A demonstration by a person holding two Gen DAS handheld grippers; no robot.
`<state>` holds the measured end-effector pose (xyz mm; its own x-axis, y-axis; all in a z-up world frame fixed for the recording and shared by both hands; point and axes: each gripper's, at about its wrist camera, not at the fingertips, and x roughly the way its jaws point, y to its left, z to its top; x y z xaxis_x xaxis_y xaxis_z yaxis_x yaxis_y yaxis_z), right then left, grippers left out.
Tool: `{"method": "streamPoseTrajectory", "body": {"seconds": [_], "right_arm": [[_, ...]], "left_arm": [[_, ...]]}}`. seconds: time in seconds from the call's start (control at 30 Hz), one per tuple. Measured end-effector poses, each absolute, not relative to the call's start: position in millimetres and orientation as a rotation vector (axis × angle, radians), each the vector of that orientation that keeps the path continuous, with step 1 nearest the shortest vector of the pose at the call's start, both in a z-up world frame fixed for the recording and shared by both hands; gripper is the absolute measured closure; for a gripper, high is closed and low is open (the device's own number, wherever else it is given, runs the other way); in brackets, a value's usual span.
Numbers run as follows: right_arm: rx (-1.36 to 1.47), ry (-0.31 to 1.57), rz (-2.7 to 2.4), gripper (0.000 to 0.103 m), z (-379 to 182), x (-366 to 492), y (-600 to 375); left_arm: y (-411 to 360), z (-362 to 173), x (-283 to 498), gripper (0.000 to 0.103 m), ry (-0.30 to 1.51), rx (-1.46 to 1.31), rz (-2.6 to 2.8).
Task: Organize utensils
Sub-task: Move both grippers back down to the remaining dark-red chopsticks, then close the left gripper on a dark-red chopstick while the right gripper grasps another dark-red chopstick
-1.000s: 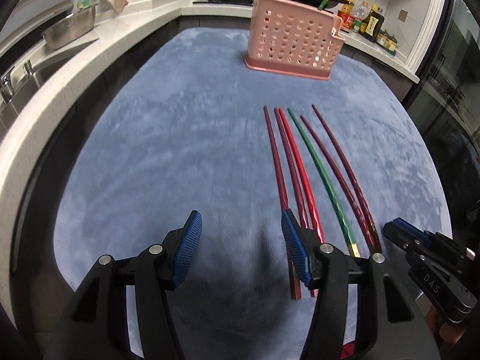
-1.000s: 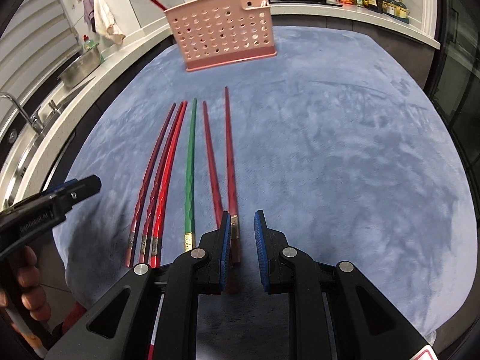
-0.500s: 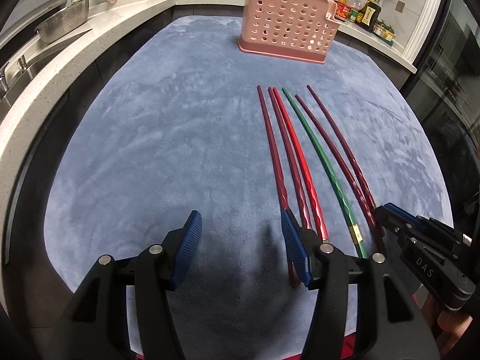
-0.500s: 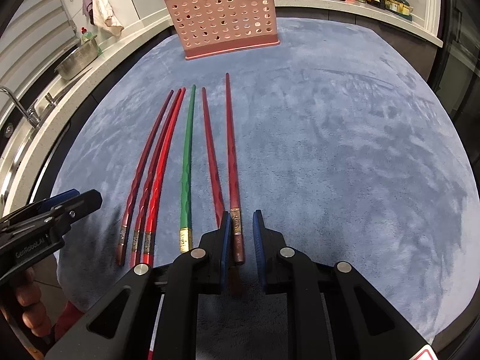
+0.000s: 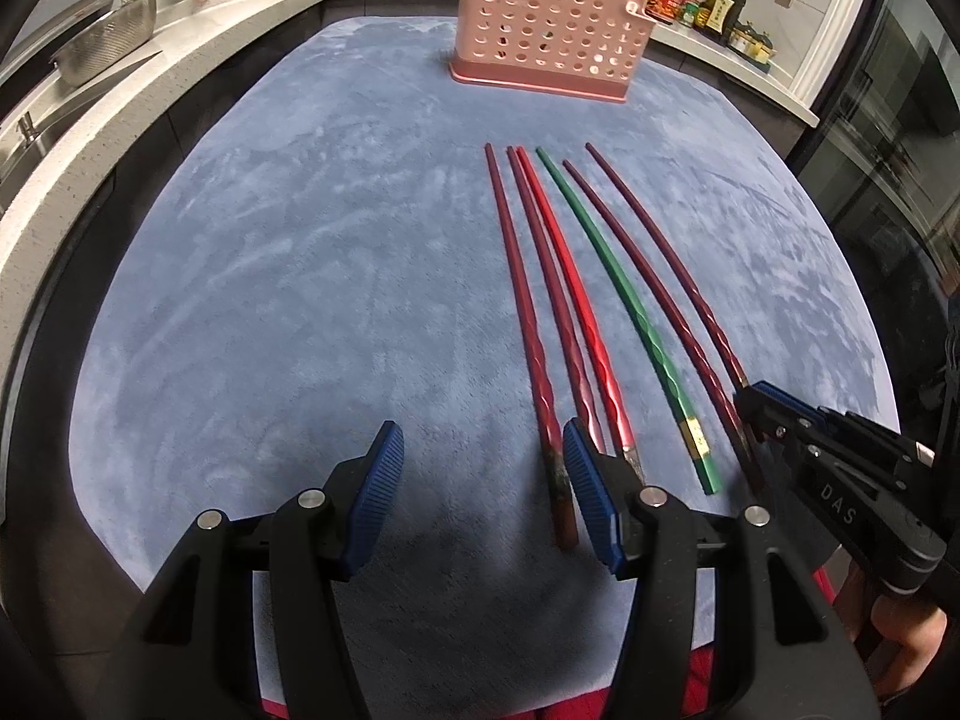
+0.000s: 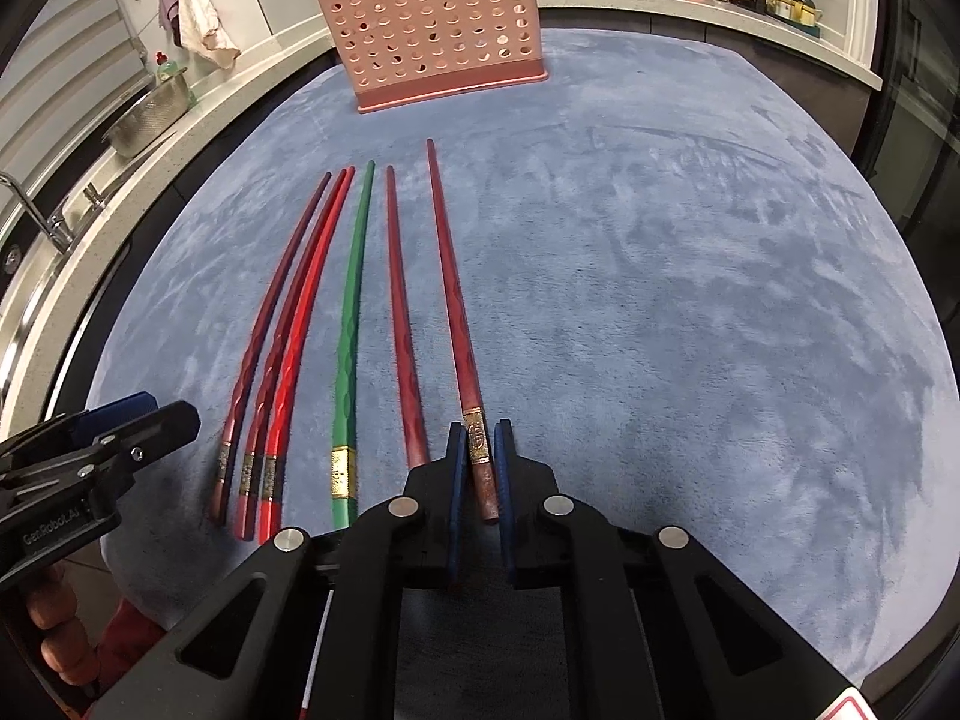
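Several chopsticks lie side by side on a blue mat (image 5: 270, 300): dark red ones, a bright red one (image 5: 570, 294) and a green one (image 6: 351, 324). My right gripper (image 6: 479, 456) has its jaws nearly closed around the thick end of the rightmost dark red chopstick (image 6: 453, 294), which still rests on the mat. My left gripper (image 5: 480, 468) is open and empty, low over the mat, its right finger beside the leftmost chopstick (image 5: 528, 330). A pink perforated utensil basket (image 5: 546, 24) stands at the far end, also seen in the right wrist view (image 6: 438, 30).
A white counter (image 5: 90, 120) with a steel bowl (image 5: 108, 42) and a sink runs along the left. Bottles (image 5: 714, 0) and pans stand on the back counter. A dark glass door (image 5: 888, 120) is at the right.
Both grippers have moved forward and lower toward the chopsticks. The right jaws now straddle the rightmost chopstick's end and have narrowed onto it. The left gripper stays open.
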<state>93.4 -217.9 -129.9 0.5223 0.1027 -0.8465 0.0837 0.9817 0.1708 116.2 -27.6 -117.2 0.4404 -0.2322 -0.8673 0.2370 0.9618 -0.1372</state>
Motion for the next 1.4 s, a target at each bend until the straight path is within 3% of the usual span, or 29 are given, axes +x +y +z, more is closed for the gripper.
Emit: {"method": "streamPoseTrajectory", "body": {"seconds": [0.93,1.1,1.4], "right_arm": [[0.246,1.029,-0.012,0.095,-130.4,77.4,-227.1],[0.247,1.029,-0.011,0.095,-130.3,76.9,-227.2],[0.247,1.029,-0.011,0.095,-130.3,76.5,-227.2]], "left_arm": [[-42.5,-137.3,107.4,0.053,1.115,0.078,-0.277],[-42.8,-137.2,106.4,0.060,1.105,0.093,-0.271],[-42.8,-135.3,105.2,0.088,1.092,0.086,-0.280]]}}
